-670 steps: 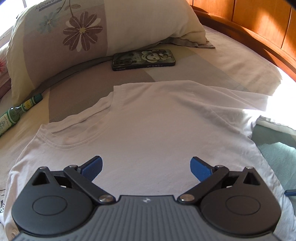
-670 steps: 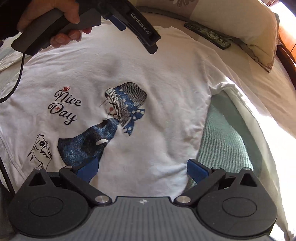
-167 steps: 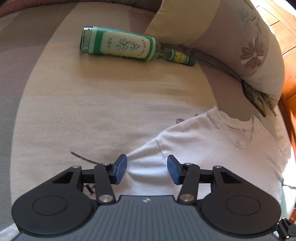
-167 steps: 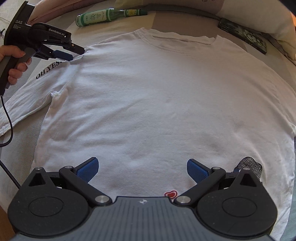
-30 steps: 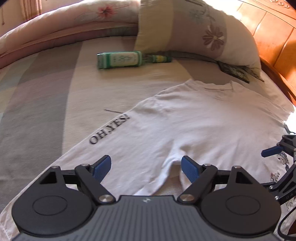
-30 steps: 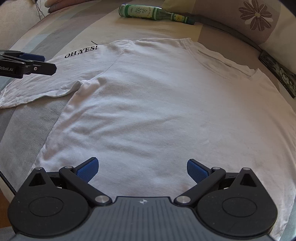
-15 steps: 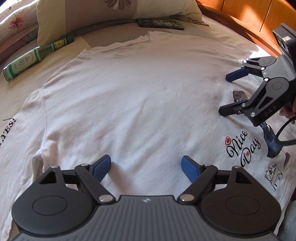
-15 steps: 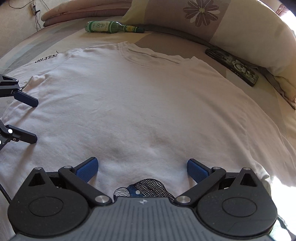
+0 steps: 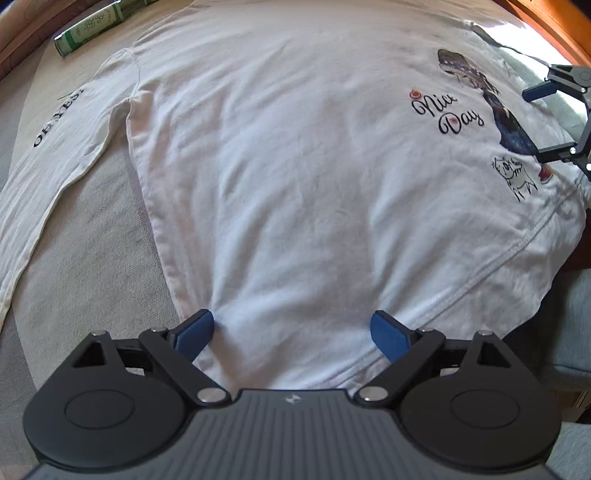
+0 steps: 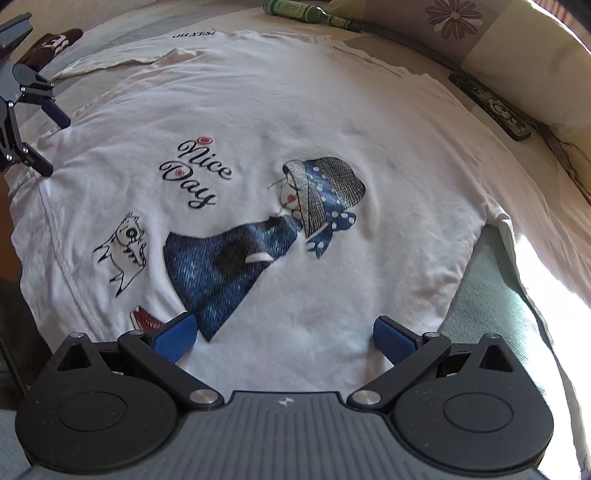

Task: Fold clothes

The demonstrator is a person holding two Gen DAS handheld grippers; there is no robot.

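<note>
Across the bed [image 9: 85, 266] a white long-sleeved shirt [image 9: 295, 166] lies spread flat, print side up, its long axis running from the hem at the near edge up to the neckline by the flowered pillow [image 10: 517, 55]. One sleeve, lettered in black, stretches out sideways toward the green bottle [image 9: 92, 27]; a dark phone [image 10: 491, 107] lies beside the pillow. Compared with half a second ago, both cameras have swung down toward the hem: the left view then showed the collar and phone, and now shows the lower body and hem, while the right view has dropped onto the girl-and-cat print. The left gripper [image 9: 291, 334] hangs over the hem corner on the lettered-sleeve side, its blue fingers [image 9: 194, 334] spread wide and gripping nothing; whether the pads touch the cloth cannot be told. The right gripper [image 10: 282, 338] is likewise wide open and empty above the opposite side of the hem.
</note>
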